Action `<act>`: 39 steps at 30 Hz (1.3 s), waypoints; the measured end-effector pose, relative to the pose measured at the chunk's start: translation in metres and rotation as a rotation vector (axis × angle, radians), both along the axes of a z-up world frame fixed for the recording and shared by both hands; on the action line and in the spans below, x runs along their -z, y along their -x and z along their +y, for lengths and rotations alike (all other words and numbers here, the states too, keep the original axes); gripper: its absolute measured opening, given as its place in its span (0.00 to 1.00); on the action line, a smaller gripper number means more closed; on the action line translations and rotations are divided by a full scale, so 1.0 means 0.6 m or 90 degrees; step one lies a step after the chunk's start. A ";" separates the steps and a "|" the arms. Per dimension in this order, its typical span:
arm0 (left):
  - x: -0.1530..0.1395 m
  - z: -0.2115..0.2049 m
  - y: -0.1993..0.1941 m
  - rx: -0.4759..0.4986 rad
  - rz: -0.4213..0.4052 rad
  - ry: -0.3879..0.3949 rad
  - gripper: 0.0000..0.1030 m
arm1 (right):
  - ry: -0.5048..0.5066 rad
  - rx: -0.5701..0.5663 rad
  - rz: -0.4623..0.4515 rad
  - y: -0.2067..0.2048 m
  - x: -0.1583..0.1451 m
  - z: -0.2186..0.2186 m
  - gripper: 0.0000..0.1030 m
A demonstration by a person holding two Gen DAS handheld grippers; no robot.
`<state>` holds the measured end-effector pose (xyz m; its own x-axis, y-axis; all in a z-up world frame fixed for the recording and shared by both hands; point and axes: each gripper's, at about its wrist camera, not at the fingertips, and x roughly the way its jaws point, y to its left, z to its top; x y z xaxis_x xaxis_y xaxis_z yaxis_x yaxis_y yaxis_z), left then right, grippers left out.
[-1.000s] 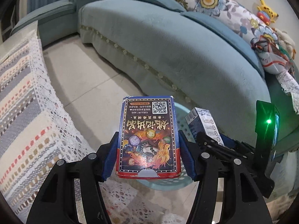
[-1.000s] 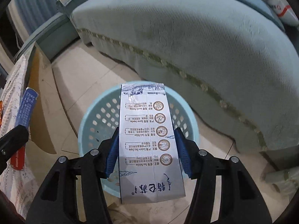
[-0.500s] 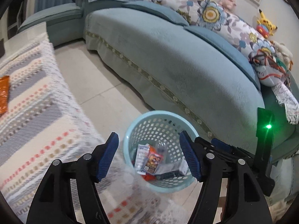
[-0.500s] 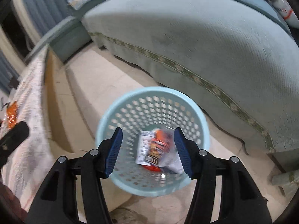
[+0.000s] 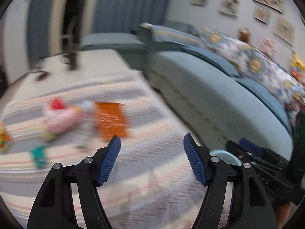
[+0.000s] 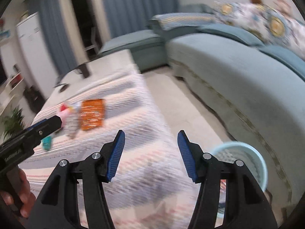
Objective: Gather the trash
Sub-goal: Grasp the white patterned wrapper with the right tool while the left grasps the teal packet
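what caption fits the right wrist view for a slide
Empty right tool open over striped cloth, orange packet ahead, basket at right.

Bare striped cloth (image 6: 137, 114) ahead; sofa (image 6: 238, 72) blocks the right

On the tabletop (image 5: 133, 164), under a striped cloth, lie one orange packet (image 5: 110, 121), one pink item (image 5: 59, 119) too blurred to name, and one small teal item (image 5: 39, 155). One pale blue basket (image 6: 246, 156) stands off the tabletop's right edge. Two grippers show.
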<state>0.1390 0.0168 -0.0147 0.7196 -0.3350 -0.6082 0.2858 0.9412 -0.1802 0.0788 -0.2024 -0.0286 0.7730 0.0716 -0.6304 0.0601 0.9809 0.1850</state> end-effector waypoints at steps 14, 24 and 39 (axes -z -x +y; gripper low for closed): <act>0.106 0.307 -0.049 -0.223 0.065 -0.009 0.69 | 0.028 -0.190 0.019 -0.162 0.057 0.303 0.47; 0.157 0.337 -0.095 -0.222 0.103 0.027 0.69 | 0.037 -0.178 0.078 -0.251 0.139 0.380 0.47; 0.180 0.311 -0.115 -0.255 0.135 -0.081 0.39 | 0.017 -0.187 0.131 -0.285 0.166 0.384 0.13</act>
<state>0.2077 0.2037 -0.1227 0.6320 0.0310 -0.7744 -0.1357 0.9882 -0.0712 0.2499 0.0280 -0.1281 0.5787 0.2532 -0.7752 -0.1918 0.9662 0.1724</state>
